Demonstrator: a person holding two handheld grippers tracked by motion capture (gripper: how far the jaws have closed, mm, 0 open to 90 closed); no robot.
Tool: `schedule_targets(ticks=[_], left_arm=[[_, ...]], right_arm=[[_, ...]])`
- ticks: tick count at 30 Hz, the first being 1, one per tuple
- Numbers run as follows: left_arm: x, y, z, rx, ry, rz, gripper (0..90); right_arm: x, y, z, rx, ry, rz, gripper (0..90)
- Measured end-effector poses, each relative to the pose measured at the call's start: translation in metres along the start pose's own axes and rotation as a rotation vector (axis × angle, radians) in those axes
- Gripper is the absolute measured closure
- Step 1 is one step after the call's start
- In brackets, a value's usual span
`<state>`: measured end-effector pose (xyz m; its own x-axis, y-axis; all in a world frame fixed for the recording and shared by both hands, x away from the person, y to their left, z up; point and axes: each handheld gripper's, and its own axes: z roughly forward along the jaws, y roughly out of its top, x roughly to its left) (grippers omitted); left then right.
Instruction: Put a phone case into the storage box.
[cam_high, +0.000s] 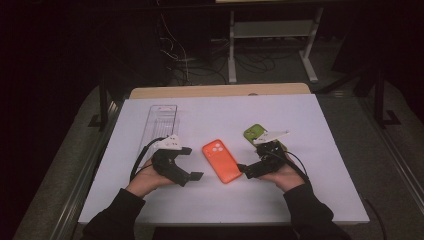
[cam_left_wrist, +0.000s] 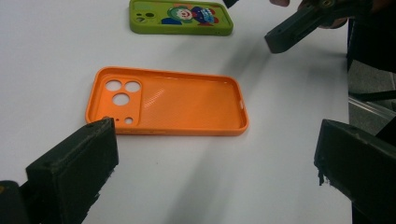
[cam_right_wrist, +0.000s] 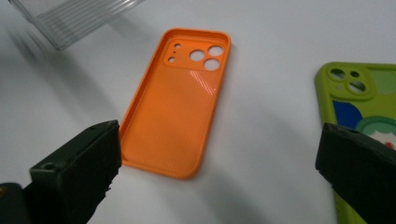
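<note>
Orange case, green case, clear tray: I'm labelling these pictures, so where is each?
orange case (cam_left_wrist: 187, 105), left gripper view, ribbed inner floor.
green case (cam_left_wrist: 182, 16), left gripper view, printed back.
clear tray (cam_high: 162, 122), high view, ridged floor.

No readable text, label or number anywhere.

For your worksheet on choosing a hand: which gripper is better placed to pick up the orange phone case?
Probably the right gripper: open, its tip sits at the orange phone case's near corner.

Both tools matte black: left tool (cam_high: 196, 175), right tool (cam_high: 241, 169). White three-cornered top plates, black looping cables, chipped blocky jaw pads. Dark long sleeves (cam_high: 112, 212).
</note>
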<state>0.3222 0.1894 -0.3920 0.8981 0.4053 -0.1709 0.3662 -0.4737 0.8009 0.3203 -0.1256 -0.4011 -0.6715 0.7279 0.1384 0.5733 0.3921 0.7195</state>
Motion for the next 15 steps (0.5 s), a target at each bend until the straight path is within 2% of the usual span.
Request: schedule_targets(ticks=[15], left_arm=[[0.0, -0.001, -0.002, 0.0, 0.006, 0.001, 0.0]], right_arm=[[0.012, 0.028, 0.034, 0.029, -0.01, -0.001, 0.0]])
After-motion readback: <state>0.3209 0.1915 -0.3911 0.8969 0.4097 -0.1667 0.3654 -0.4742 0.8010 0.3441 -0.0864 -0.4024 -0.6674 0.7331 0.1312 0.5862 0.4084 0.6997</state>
